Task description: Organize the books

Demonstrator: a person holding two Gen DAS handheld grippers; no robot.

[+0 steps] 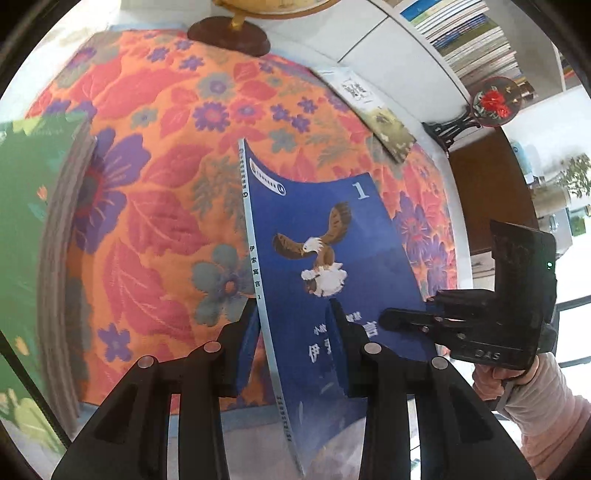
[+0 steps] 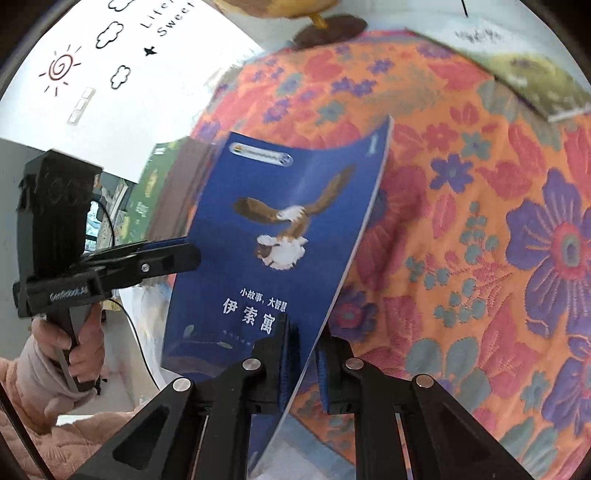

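Left hand-held gripper (image 1: 295, 339) is clamped on the blue book (image 1: 325, 258) near its spine, one pad on each side of the lower edge. Right hand-held gripper (image 2: 306, 362) is closed on the same book's opposite, open edge, its blue pads pressing the cover from both sides. The book is held tilted above the table, which is covered by an orange floral cloth (image 1: 155, 166), and its cover bows slightly between the two grips (an eagle carrying a white animal is printed on it).

Left wrist view alone shows a stack of green-covered books (image 1: 33, 221) at the left edge of the table, a row of books on a white shelf (image 1: 469, 40) at upper right, and a round red ornament on a black stand (image 1: 495, 99). It also shows the right hand-held gripper from the side, with a hand in a pale pink sleeve (image 1: 532, 402) on its handle.

Right wrist view alone shows a white wall with sun and cloud drawings (image 2: 92, 62).

Both views show a globe's brown base (image 1: 229, 35) at the table's far edge and a green-and-white book (image 1: 373, 114) lying flat on the cloth.
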